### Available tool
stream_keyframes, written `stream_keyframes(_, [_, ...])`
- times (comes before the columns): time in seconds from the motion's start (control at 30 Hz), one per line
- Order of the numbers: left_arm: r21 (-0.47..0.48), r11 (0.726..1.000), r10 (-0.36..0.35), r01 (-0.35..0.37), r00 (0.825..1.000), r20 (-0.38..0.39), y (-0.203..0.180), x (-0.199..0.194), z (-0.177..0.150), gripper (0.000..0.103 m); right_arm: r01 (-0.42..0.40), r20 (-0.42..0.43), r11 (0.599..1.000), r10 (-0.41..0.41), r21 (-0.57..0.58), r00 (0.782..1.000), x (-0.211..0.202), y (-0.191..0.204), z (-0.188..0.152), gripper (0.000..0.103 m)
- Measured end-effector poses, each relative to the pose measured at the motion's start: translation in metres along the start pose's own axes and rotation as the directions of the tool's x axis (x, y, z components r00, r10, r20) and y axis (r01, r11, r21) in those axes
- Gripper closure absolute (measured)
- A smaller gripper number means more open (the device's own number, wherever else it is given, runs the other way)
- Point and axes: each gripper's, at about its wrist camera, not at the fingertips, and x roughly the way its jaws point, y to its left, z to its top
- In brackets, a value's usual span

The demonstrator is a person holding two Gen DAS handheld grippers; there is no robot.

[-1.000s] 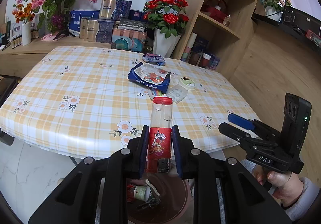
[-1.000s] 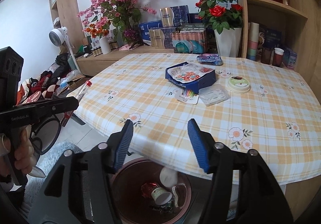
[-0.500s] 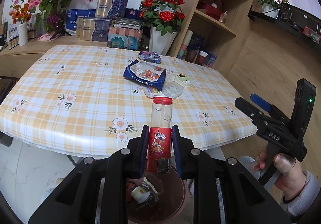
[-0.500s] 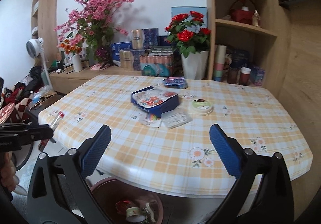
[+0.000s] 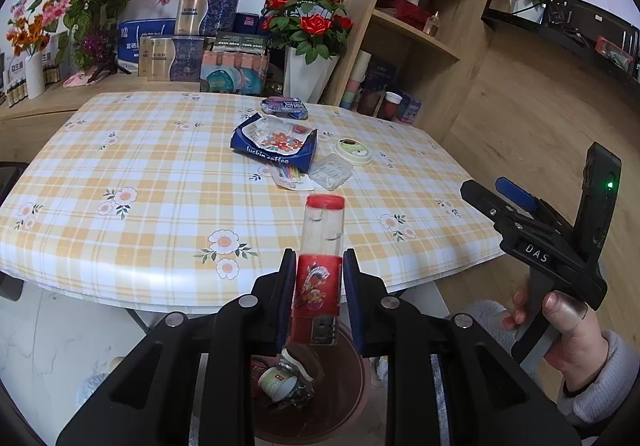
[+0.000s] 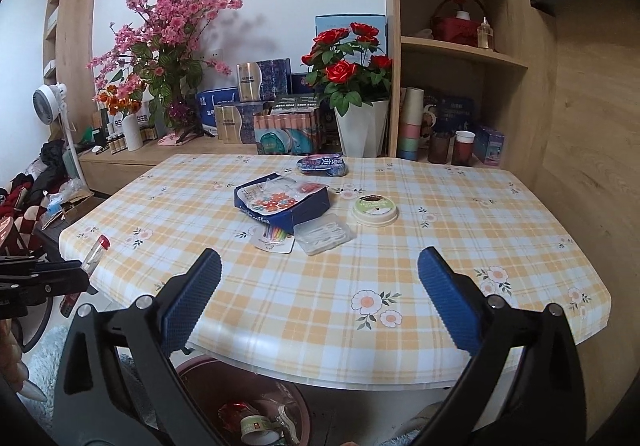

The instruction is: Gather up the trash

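A clear plastic tube with a red cap and red label (image 5: 320, 278) stands between the pads of my left gripper (image 5: 319, 258). The jaws are opening a little, but the pads still press the label. Directly below hangs a brown trash bin (image 5: 354, 386) holding a paper cup and wrappers. From the right wrist view the same tube (image 6: 94, 254) pokes out of the left gripper (image 6: 76, 276) at the far left. My right gripper (image 6: 320, 266) stands wide open over the table edge with nothing between its fingers, the bin (image 6: 208, 378) beneath it; it also shows as the right gripper (image 5: 482, 186).
The checked table (image 5: 140, 206) carries a blue coffee bag (image 5: 276, 144), a clear plastic box (image 5: 331, 171), a round lid (image 5: 352, 152), a coloured packet (image 5: 294, 178) and a blue wrapper (image 5: 284, 106). Rose vase (image 6: 360, 126) and shelves (image 6: 460, 46) stand behind.
My right gripper's jaws spread wide and tilted up from the bin toward the table, drifting right in the left wrist view. The left gripper stayed over the bin with the tube.
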Motion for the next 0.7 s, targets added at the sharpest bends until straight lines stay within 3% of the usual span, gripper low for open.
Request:
stream_keyframes(0.07, [0.003, 1.000, 0.010, -0.010, 1.000, 0.009, 0.000, -0.001, 0.000, 0.067, 0.000, -0.002, 1.000, 0.000, 0.001, 1.000, 0.000, 0.000, 0.000, 0.006])
stream_keyframes(0.23, [-0.003, 0.998, 0.056, -0.056, 0.998, 0.023, 0.005, -0.002, 0.000, 0.059, 0.006, -0.010, 1.000, -0.006, 0.008, 1.000, 0.000, -0.002, -0.003, 0.006])
stream_keyframes(0.3, [-0.005, 0.997, 0.078, -0.078, 0.997, 0.030, 0.008, -0.003, 0.000, 0.050, 0.008, -0.013, 1.000, -0.008, 0.009, 1.000, 0.001, -0.002, -0.004, 0.006])
stream_keyframes(0.37, [-0.006, 0.995, 0.099, -0.098, 0.994, 0.042, 0.010, -0.004, 0.001, 0.031, 0.010, -0.018, 1.000, -0.010, 0.012, 1.000, 0.002, -0.004, -0.005, 0.006])
stream_keyframes(0.47, [-0.002, 0.990, 0.138, -0.138, 0.988, 0.073, 0.012, -0.008, 0.002, 0.013, 0.011, -0.026, 1.000, -0.010, 0.020, 1.000, 0.004, -0.005, -0.006, 0.006])
stream_keyframes(0.7, [-0.020, 0.981, 0.194, -0.193, 0.977, 0.086, 0.021, -0.006, 0.012, 0.006, 0.017, -0.038, 1.000, -0.017, 0.019, 0.999, 0.009, -0.008, -0.005, 0.006])
